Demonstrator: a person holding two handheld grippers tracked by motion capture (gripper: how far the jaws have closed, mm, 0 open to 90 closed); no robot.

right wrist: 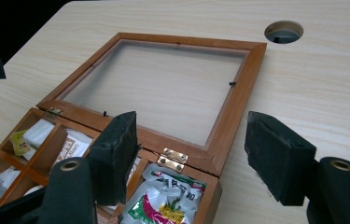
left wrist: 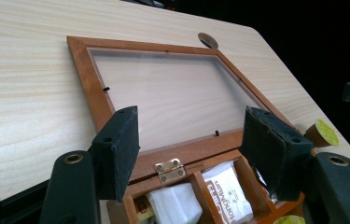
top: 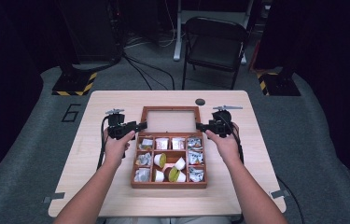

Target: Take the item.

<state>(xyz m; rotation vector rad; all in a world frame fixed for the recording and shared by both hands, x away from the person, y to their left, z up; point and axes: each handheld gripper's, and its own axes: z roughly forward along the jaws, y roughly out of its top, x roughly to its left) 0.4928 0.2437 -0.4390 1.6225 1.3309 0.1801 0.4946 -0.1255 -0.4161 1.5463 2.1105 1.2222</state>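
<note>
A wooden tea box (top: 134,163) sits mid-table, its glass-paned lid (top: 169,109) thrown back flat on the table behind it. The compartments hold tea sachets (top: 195,158) and small white pods (top: 169,168). My left gripper (top: 141,125) hovers at the box's back left corner, my right gripper (top: 200,126) at the back right corner. In the left gripper view the left gripper (left wrist: 189,121) stands open above the lid frame (left wrist: 88,70) and a brass hinge (left wrist: 169,169). The right gripper (right wrist: 191,126) is open too, over the other hinge (right wrist: 175,158), gripping nothing.
A round cable hole (top: 200,101) lies in the table just behind the lid. A black folding chair (top: 214,44) stands beyond the far edge. Bare wood stretches on both sides of the box. A pod with a yellow-green top (left wrist: 322,133) shows past the left gripper's jaw.
</note>
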